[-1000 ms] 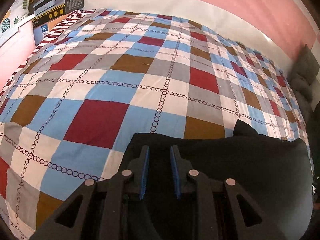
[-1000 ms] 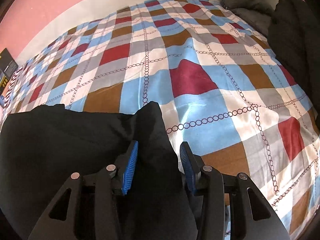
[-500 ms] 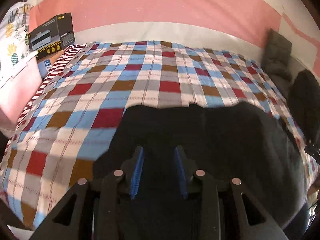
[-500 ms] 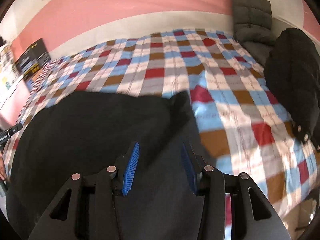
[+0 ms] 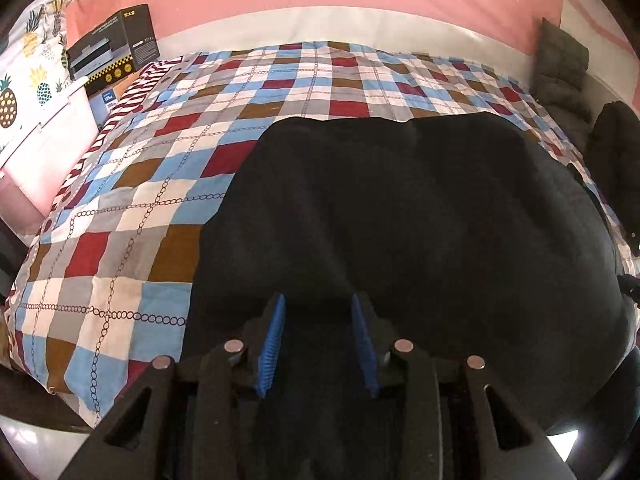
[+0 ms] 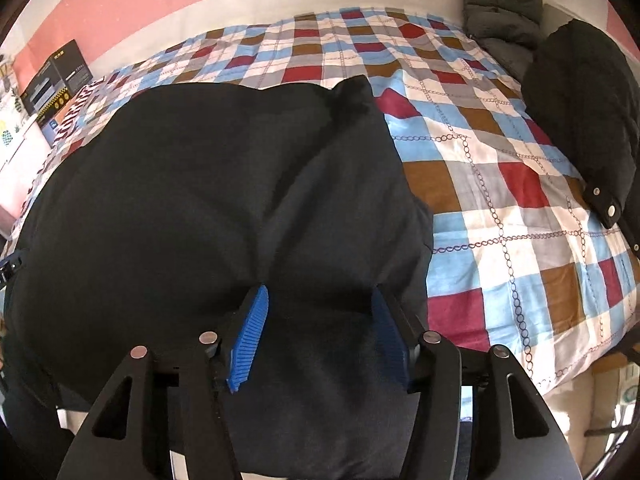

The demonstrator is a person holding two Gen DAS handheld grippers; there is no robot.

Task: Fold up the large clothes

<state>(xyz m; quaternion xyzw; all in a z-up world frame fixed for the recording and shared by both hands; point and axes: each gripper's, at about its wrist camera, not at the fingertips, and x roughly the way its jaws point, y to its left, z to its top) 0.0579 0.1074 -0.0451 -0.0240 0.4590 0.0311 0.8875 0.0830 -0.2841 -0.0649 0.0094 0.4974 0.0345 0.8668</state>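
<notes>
On my left, a black box (image 5: 116, 46) sits by the bed (image 5: 120, 216). My left claw (image 5: 318, 308) has just been opening, partly parted, black garment (image 5: 400, 216) beneath. That garment lies spread across the checkered bed. My right claw (image 6: 320, 300) has just widened too, cloth bunched between unpressed pads. A dark coat (image 6: 584, 120) lies rightmost.

Matt black cloth garment (image 5: 400, 208), smooth checked cotton bedsheet (image 5: 132, 216), ribbed blue plastic pads (image 6: 248, 340)
</notes>
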